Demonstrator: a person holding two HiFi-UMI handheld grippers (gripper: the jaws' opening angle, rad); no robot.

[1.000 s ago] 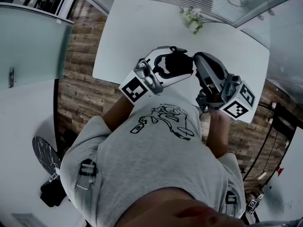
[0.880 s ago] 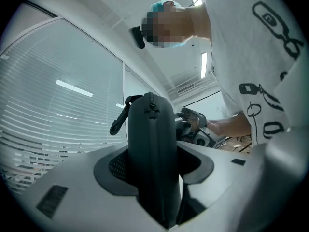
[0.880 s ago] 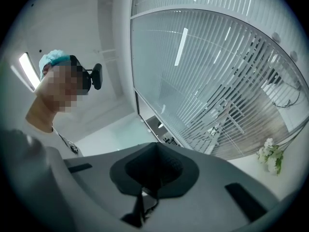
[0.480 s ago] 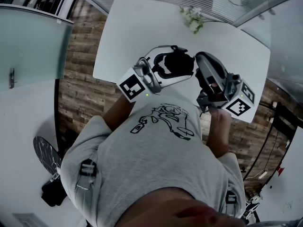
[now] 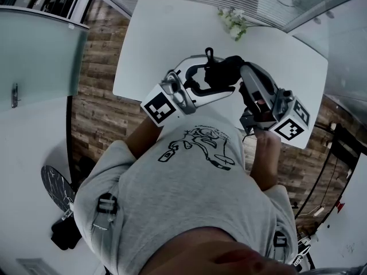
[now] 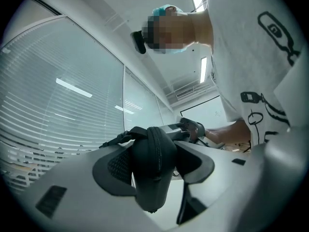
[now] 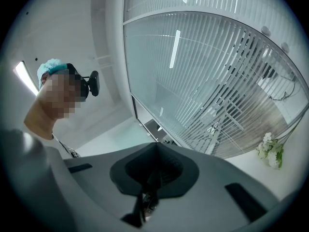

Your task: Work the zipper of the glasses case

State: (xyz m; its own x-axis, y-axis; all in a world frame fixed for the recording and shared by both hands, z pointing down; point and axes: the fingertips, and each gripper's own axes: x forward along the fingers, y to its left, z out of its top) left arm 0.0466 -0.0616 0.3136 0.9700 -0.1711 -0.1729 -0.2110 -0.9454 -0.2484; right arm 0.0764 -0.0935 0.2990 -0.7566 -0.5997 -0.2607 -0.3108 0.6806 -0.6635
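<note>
We hold the glasses case [image 6: 153, 158] in both tongs, above the white table [image 5: 160, 33].
Our left gripper [image 5: 213, 76] clamps the black case between its pads. Our right gripper [image 7: 153, 175] has its jaws pinched together on the zipper pull [image 7: 145, 202], right beside the case.

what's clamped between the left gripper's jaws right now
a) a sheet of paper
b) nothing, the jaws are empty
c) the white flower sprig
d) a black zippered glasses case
D: in the left gripper view, the left gripper has its pads pressed on either side of the black glasses case, whose zipper line runs down its middle.
</note>
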